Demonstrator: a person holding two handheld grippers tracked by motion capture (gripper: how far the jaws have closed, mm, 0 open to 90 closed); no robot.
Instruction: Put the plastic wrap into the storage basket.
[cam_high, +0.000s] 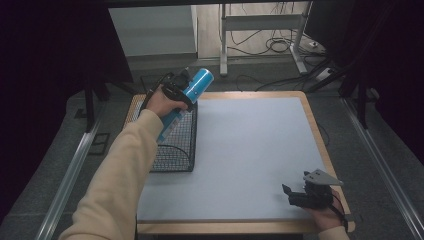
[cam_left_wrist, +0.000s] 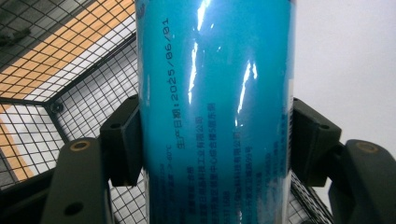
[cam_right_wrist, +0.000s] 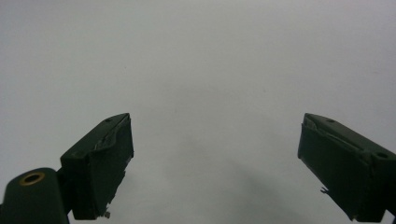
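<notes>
The left hand-held gripper (cam_high: 186, 90) is closed on a blue can (cam_high: 187, 97), w/ both pads pressing the can's sides; the left gripper view shows the can (cam_left_wrist: 215, 112) upright between the two black jaws. In the high view the can is tilted, its top end pointing away from the person, and it hangs above the wire basket (cam_high: 175, 145) at the left part of the tabletop (cam_high: 250, 150). The right hand-held gripper (cam_high: 295, 195) sits near the front right corner, well apart from the can. Its jaws are wide open w/ nothing between them, approx. over the bare grey mat (cam_right_wrist: 201, 70).
</notes>
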